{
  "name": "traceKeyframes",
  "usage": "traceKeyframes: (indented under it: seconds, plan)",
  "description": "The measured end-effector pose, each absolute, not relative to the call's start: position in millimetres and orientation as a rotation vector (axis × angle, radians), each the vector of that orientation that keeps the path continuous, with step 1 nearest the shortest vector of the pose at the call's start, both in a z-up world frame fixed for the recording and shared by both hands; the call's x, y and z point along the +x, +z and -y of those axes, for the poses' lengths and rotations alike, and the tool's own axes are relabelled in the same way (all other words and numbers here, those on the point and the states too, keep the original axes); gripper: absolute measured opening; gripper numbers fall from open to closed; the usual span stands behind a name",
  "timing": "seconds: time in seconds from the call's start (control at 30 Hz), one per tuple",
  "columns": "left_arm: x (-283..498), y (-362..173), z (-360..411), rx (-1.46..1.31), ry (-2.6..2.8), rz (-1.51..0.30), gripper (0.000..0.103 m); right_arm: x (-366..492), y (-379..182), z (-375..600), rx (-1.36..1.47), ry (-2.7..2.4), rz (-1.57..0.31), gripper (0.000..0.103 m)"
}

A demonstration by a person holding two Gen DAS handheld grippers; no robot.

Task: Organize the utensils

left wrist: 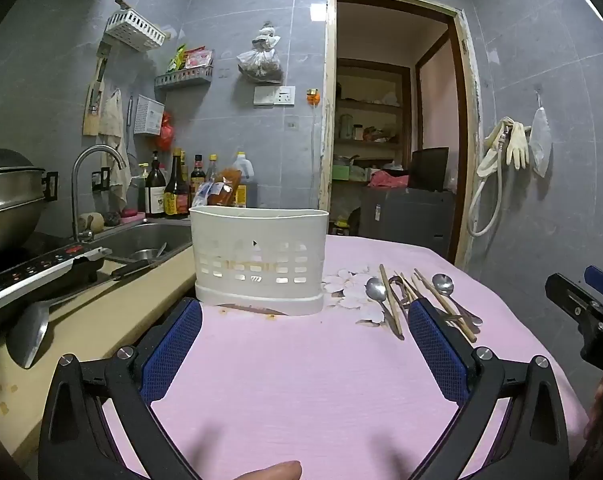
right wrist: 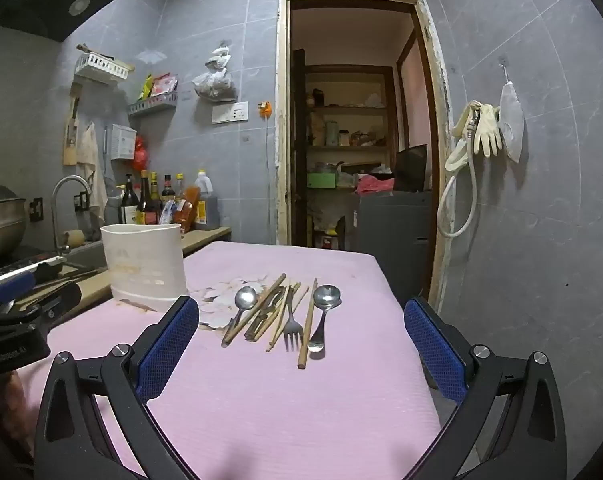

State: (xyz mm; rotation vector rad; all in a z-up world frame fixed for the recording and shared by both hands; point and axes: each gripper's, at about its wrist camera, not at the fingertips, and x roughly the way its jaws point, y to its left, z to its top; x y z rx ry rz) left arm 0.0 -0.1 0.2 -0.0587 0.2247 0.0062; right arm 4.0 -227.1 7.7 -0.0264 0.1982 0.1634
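Nothing sorted; spoons, fork (right wrist: 292, 326), chopsticks (right wrist: 307, 318) lay loose ahead of right gripper (right wrist: 301, 344); caddy (left wrist: 258, 258) ahead of left gripper (left wrist: 304, 342); both jaws apart, empty.

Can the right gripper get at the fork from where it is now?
Probably yes: the right gripper is open, and the fork lies ahead on the pink cloth, though chopsticks crowd it.
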Motion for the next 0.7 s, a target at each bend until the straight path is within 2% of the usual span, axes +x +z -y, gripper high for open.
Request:
traceKeyframes:
  seconds: [0.7]
  plan:
    - [2.8, -5.1, -6.9, -0.073, 0.013, -0.231, 0.101, 4.2, 5.3, 228.9, -0.019, 0.165, -0.201, 0.103]
